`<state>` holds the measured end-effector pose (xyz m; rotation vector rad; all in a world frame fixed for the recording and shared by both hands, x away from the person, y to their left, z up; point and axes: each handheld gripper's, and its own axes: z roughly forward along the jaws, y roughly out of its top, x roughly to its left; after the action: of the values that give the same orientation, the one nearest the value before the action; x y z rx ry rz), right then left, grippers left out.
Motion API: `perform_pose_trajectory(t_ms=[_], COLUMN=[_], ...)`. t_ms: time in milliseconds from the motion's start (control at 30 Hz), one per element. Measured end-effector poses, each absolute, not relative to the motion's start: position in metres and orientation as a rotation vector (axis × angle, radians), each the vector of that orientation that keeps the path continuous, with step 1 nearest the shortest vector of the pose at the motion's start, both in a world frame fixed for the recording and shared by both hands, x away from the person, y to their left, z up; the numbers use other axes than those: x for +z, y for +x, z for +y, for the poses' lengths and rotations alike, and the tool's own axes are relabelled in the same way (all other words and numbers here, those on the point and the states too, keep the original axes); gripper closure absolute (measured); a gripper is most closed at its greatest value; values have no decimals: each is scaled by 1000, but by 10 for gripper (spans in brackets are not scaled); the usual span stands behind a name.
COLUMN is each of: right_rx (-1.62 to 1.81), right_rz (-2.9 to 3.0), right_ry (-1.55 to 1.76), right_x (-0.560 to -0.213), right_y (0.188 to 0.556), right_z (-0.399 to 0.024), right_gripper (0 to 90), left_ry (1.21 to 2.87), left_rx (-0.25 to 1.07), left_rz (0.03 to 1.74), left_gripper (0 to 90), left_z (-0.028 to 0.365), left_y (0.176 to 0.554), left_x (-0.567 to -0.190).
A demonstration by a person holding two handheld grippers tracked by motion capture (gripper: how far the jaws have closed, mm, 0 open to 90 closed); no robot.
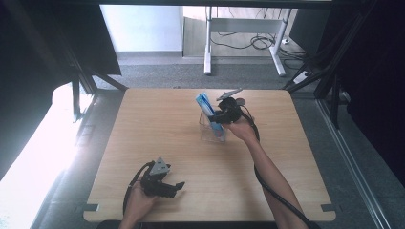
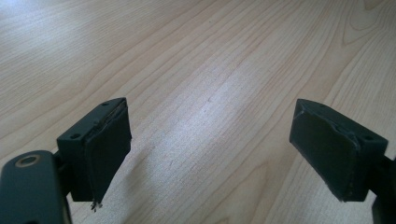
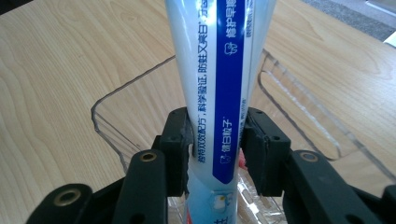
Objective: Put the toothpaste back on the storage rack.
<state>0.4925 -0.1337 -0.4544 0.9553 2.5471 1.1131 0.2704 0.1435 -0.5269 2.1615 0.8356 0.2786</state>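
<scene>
Blue-white toothpaste tube point(image 3: 219, 93) upright in clear tray point(image 3: 112, 116), right gripper point(image 3: 217, 144) jaws flanking it, left pad touching; left gripper point(image 2: 210, 149) wide open, empty, over worktop point(image 2: 196, 56).

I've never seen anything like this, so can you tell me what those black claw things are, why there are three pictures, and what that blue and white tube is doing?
A person holds a pinching tool in each hand. The high view looks down on the wooden table. The other two pictures come from small cameras riding on the tools. The left gripper rests near the table with its jaws wide open and nothing between them. The right gripper has its jaws around a toothpaste tube, which stands in a clear plastic holder. Whether they squeeze it, I cannot tell.
</scene>
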Motion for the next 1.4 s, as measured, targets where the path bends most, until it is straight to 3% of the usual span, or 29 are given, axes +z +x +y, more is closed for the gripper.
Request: perform_pose_trajectory(t_ms=[367,933,1400], right_rx=[1106,1177,1151], right_rz=[2506,2515,2546], right_ry=[928,908,889], right_x=[-445,-437,-433], right_y=[487,475,463], right_z=[-141,-145,-148], right_gripper=[488,154,0], left_ry=[2166,2164,2169], left_rx=[279,274,273], left_rz=[836,838,838], left_gripper=[131,130,130], left_z=[143,142,142], left_y=[270,270,271], left_x=[-527,-529,-529])
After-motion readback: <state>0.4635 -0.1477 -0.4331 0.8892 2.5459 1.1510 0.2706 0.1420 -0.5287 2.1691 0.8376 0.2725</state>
